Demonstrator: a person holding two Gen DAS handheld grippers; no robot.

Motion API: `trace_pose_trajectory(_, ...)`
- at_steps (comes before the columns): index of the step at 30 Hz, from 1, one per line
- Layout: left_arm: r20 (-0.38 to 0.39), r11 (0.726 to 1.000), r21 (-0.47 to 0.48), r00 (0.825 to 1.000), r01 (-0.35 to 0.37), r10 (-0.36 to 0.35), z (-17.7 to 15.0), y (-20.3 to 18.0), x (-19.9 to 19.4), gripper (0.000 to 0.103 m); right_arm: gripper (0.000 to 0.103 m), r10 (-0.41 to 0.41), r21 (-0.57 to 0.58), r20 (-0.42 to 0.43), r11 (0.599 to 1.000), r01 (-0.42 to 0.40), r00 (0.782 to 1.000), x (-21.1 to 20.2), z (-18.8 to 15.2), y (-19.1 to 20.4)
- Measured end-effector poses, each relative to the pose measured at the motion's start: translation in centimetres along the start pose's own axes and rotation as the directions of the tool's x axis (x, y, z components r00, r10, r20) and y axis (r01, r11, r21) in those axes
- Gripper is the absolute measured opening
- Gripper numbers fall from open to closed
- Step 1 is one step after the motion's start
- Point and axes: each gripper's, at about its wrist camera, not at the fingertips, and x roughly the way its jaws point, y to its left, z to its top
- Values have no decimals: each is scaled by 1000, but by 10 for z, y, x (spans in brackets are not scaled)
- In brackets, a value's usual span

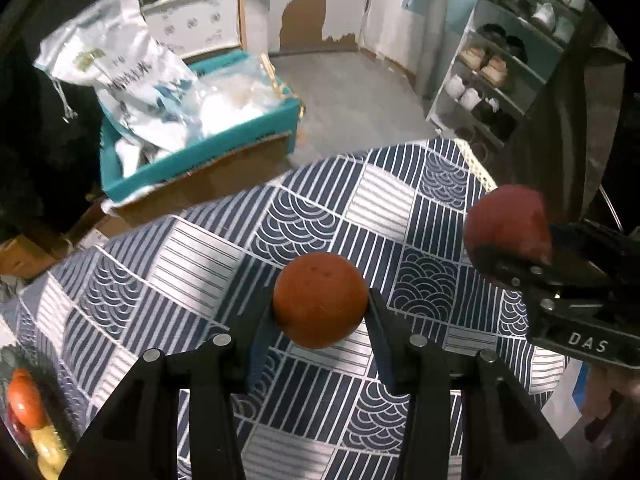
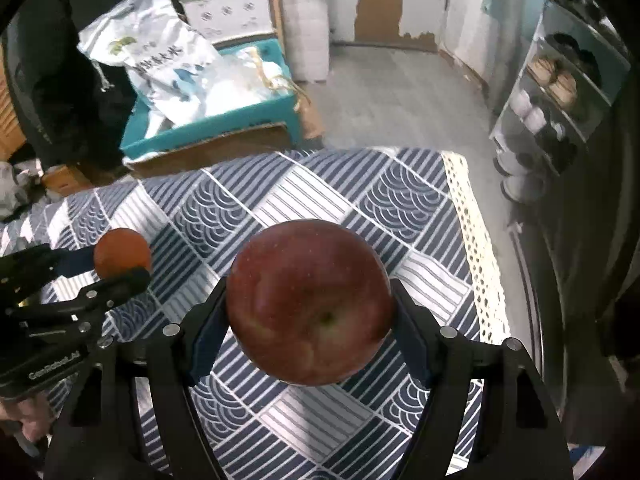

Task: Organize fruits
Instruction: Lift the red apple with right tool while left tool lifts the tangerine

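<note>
A small round orange fruit hangs above the patterned tablecloth, and my left gripper is shut on it from both sides. In the right wrist view the same orange shows at the left, held by the left gripper. A large red apple fills the middle of that view, with my right gripper shut on it. The left wrist view shows this apple at the right edge, clamped in the right gripper.
A dish with several fruits sits at the lower left of the table. Beyond the table's far edge stands a teal box with white bags. A shoe rack stands at the right. The cloth's lace edge marks the table's right side.
</note>
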Motion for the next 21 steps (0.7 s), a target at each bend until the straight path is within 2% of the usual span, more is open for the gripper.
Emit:
trace_pose_trajectory(11, 108, 999, 2, 994, -32, 31, 0, 14, -64, 45, 75, 57, -78, 90, 996, -50, 994, -41, 12, 34)
trace_pose_trajectory(21, 175, 999, -16, 983, -49, 51, -3, 23, -109, 45, 75, 107, -121, 149, 989, -90, 983, -74, 24, 58)
